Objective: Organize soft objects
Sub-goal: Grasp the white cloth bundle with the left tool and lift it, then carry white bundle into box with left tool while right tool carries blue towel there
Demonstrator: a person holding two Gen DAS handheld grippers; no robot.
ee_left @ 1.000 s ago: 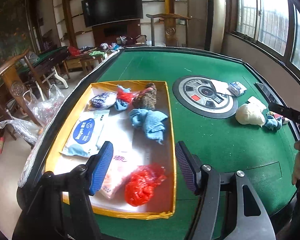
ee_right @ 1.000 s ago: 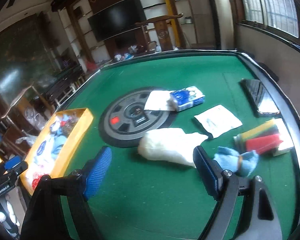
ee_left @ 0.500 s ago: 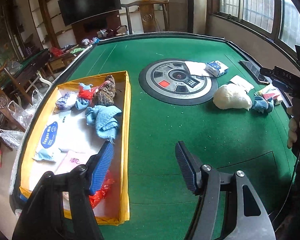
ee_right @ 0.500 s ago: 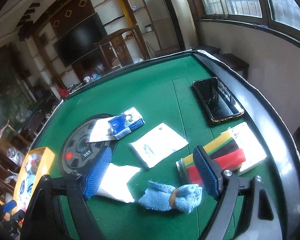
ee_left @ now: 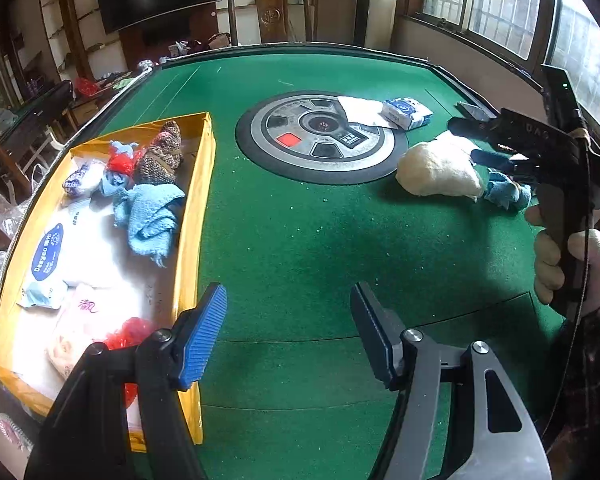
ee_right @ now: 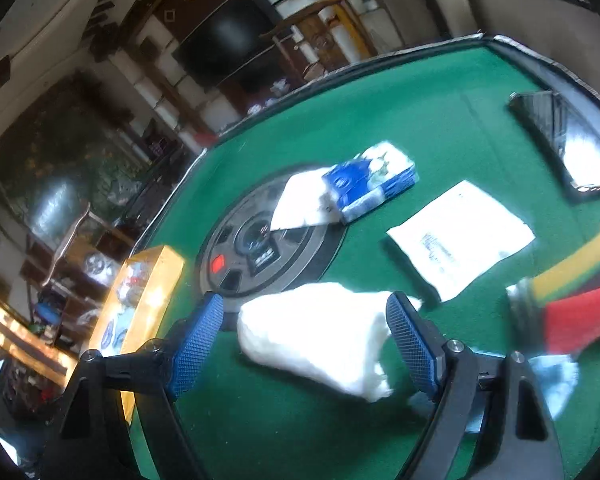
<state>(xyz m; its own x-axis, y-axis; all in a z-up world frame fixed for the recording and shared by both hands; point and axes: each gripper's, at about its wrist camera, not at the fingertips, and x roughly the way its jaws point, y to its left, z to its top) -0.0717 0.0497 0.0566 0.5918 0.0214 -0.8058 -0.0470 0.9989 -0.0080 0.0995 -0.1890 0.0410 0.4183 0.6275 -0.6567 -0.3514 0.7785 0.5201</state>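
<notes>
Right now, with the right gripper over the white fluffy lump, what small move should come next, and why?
Probably lower the right gripper a little and close on the white fluffy lump. Its jaws stand open with the lump framed between them, pads apparently not yet pressing. The lump lies on the green table, outside the yellow box that holds other soft things.
</notes>
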